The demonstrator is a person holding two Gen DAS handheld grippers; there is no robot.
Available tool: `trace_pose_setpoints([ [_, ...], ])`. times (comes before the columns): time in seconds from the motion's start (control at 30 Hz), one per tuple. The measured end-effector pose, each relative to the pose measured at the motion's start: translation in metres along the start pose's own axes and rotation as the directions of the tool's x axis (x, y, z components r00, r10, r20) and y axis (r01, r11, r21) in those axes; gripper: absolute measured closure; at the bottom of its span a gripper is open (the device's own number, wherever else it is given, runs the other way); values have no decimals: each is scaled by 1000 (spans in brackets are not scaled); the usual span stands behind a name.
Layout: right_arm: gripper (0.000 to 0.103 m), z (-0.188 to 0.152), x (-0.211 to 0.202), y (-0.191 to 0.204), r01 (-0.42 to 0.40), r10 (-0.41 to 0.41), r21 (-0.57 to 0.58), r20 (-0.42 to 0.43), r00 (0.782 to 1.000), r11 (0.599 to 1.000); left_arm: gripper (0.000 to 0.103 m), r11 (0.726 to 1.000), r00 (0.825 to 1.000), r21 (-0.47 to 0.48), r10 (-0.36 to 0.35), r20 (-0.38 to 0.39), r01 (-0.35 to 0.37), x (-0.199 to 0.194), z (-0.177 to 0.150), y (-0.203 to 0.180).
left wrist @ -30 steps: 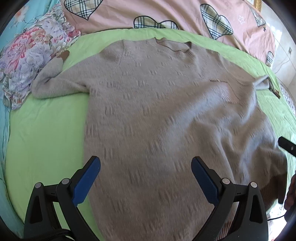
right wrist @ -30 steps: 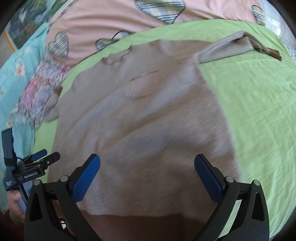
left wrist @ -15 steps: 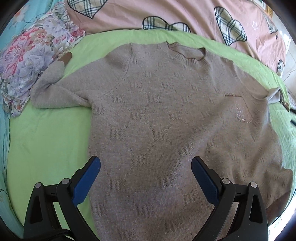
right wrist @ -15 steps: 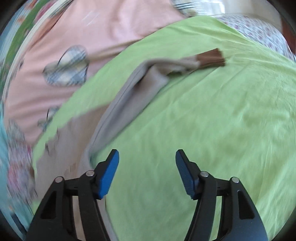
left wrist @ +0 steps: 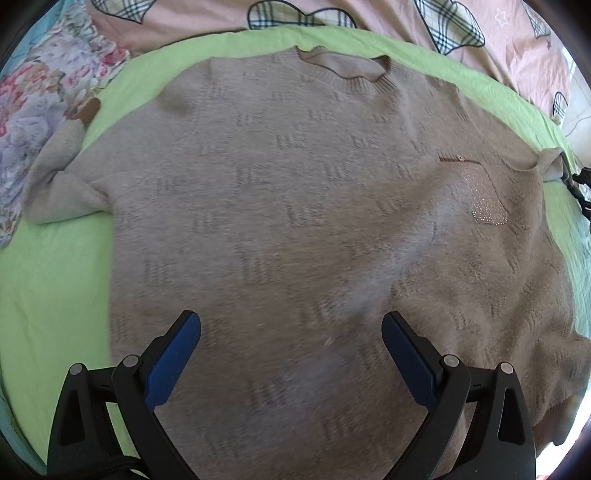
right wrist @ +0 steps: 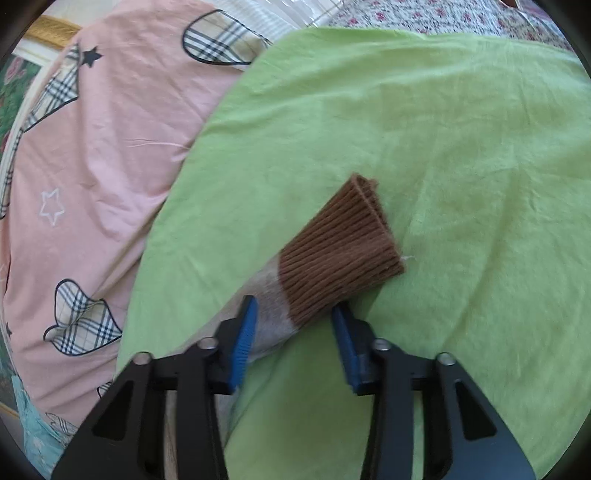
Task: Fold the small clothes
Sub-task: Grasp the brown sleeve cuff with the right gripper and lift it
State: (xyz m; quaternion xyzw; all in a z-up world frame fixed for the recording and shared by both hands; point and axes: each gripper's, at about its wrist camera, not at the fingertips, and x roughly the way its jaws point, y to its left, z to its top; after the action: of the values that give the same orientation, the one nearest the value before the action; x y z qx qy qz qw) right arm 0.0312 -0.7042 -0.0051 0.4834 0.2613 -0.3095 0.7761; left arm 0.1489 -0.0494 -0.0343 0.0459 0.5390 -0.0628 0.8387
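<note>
A beige knitted sweater (left wrist: 295, 203) lies flat, front up, on a green sheet (left wrist: 55, 277), neck hole at the far side. My left gripper (left wrist: 291, 325) hovers open over the sweater's lower body, with nothing between its fingers. In the right wrist view the sweater's right sleeve ends in a brown ribbed cuff (right wrist: 340, 258) lying on the sheet. My right gripper (right wrist: 291, 314) straddles the sleeve just behind that cuff. Its jaws are closing, with the grey sleeve fabric (right wrist: 271, 321) between the blue pads. The other sleeve (left wrist: 59, 184) lies bent at the left.
A pink quilt with plaid hearts (right wrist: 92, 147) borders the green sheet (right wrist: 461, 147) on the far side. A floral cloth (left wrist: 33, 103) lies bunched by the left sleeve. More floral bedding (right wrist: 443, 14) shows beyond the sheet's far edge.
My right gripper swung from the sweater's body out to the right sleeve's end, rolled, and narrowed its jaws around the sleeve. My left gripper moved in closer over the sweater's body and stayed open.
</note>
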Motion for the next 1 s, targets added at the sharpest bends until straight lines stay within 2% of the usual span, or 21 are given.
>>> trace_pose_setpoints([
  [0.1, 92, 5, 1, 8, -5, 6, -50, 8, 1000, 999, 4, 1000, 1000, 5, -9, 2, 9, 2, 3, -4],
  [0.17, 93, 6, -3, 25, -9, 11, -119, 17, 1000, 993, 4, 1000, 1000, 2, -14, 11, 14, 1, 5, -5],
  [0.27, 93, -2, -10, 69, -46, 52, -271, 16, 999, 962, 4, 1000, 1000, -10, -26, 15, 26, 1, 7, -3],
  [0.4, 93, -30, -12, 134, -139, 132, -440, -48, 990, 887, 4, 999, 999, -27, -40, 16, 41, -2, 6, 4],
  [0.5, 93, -63, -6, 177, -242, 197, -515, -141, 970, 822, 4, 998, 999, -41, -42, 24, 43, -6, 2, 12],
  [0.57, 93, -97, -1, 212, -322, 231, -567, -227, 946, 758, 4, 998, 999, -53, -42, 29, 43, -10, -1, 20],
  [0.63, 93, -133, 3, 240, -394, 250, -600, -312, 917, 696, 4, 997, 999, -70, -40, 36, 42, -14, -5, 30],
  [0.7, 93, -183, 8, 274, -486, 258, -625, -423, 868, 610, 4, 995, 998, -92, -37, 45, 41, -18, -8, 41],
  [0.73, 93, -199, 9, 281, -520, 261, -626, -461, 848, 581, 4, 994, 998, -101, -37, 48, 42, -20, -9, 45],
  [0.77, 93, -227, 8, 298, -576, 263, -623, -525, 809, 529, 4, 993, 998, -115, -36, 53, 42, -22, -11, 52],
  [0.83, 93, -269, 5, 320, -664, 268, -594, -620, 737, 453, 4, 990, 998, -136, -37, 58, 45, -24, -13, 62],
  [0.93, 93, -324, 2, 343, -767, 267, -527, -731, 629, 365, 4, 985, 996, -163, -54, 64, 64, -26, -15, 74],
  [1.0, 93, -355, 5, 356, -797, 244, -500, -772, 587, 338, 4, 981, 995, -177, -68, 68, 79, -27, -16, 80],
])
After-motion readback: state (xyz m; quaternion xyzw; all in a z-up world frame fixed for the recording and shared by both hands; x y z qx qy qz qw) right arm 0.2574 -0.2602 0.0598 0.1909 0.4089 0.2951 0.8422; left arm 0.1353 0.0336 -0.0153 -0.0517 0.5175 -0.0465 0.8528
